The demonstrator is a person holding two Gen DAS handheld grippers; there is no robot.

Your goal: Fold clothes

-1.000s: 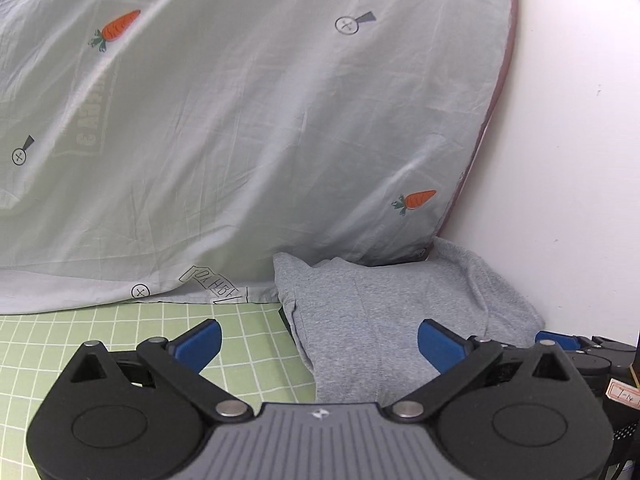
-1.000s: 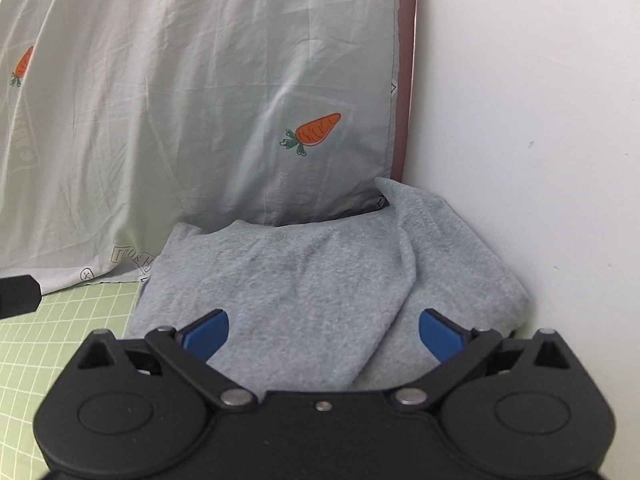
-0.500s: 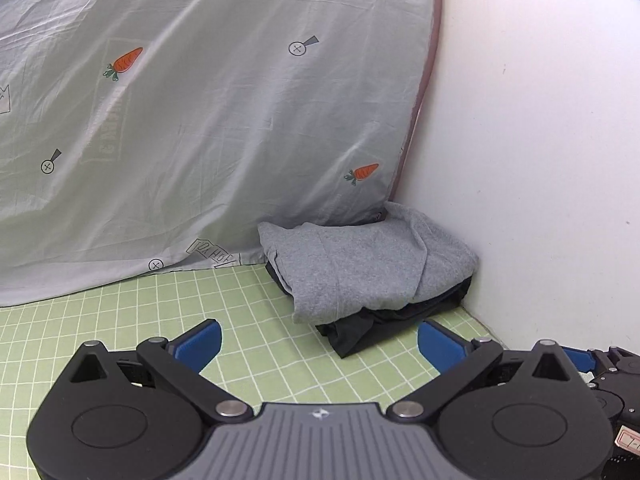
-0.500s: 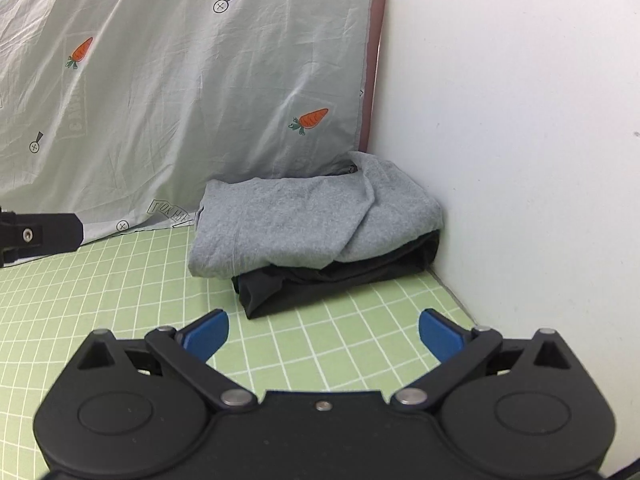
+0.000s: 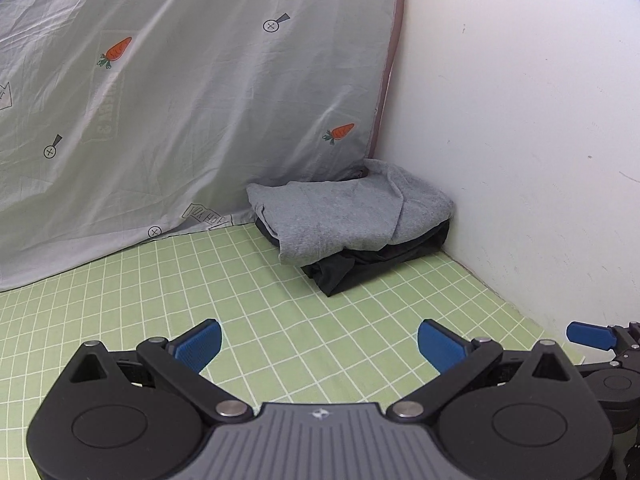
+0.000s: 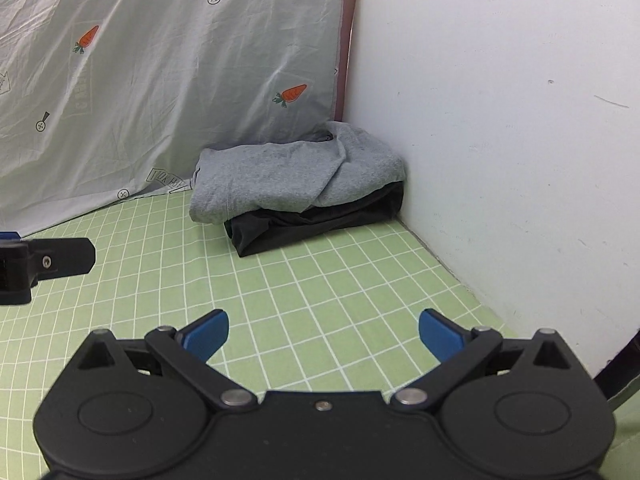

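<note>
A folded grey garment (image 5: 344,216) lies on top of a folded black garment (image 5: 360,266) in the far corner of the green grid mat (image 5: 240,300). Both show in the right wrist view too, grey garment (image 6: 280,176) over black garment (image 6: 312,224). My left gripper (image 5: 319,346) is open and empty, well back from the stack above the mat. My right gripper (image 6: 323,334) is open and empty, also back from the stack. A right fingertip (image 5: 588,336) shows at the left view's right edge.
A pale sheet with carrot prints (image 5: 180,92) hangs behind the mat and stack. A white wall (image 5: 520,140) borders the mat on the right, touching the stack. The left gripper's body (image 6: 44,264) shows at the right wrist view's left edge.
Both grippers have pulled back from the stack, which now looks smaller and farther. They stayed open and empty. The clothes have not moved.
</note>
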